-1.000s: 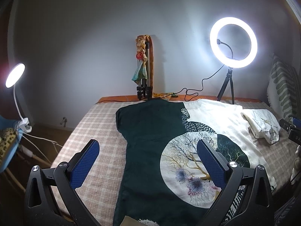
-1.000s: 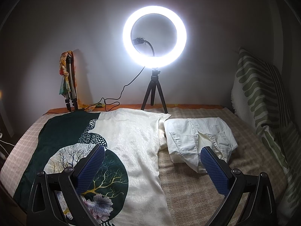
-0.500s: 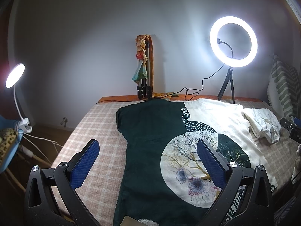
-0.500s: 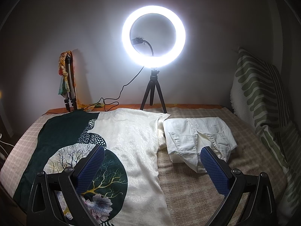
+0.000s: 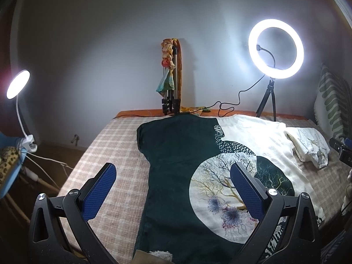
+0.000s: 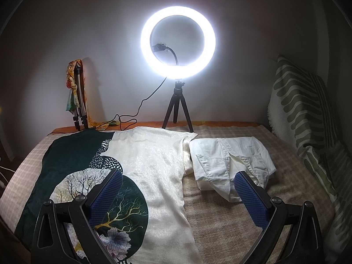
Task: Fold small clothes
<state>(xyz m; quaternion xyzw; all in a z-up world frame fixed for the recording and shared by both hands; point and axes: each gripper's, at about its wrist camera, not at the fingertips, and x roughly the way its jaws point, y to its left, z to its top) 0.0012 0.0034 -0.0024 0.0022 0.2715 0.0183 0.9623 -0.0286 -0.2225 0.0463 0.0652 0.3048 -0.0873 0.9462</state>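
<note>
A small white garment, folded and rumpled with pocket seams showing, lies on the bed's right side; it also shows in the left wrist view. It rests beside a large dark green and cream printed cloth spread flat over the bed, also in the right wrist view. My left gripper is open and empty, held above the cloth's dark left half. My right gripper is open and empty, held above the cream part, just short of the white garment.
A lit ring light on a small tripod stands at the bed's back edge with its cable trailing left. A folded tripod wrapped in a scarf leans on the wall. A striped pillow lies right. A clip lamp stands left.
The right wrist view has crept slightly left. The left gripper and the clothes have stayed where they were.
</note>
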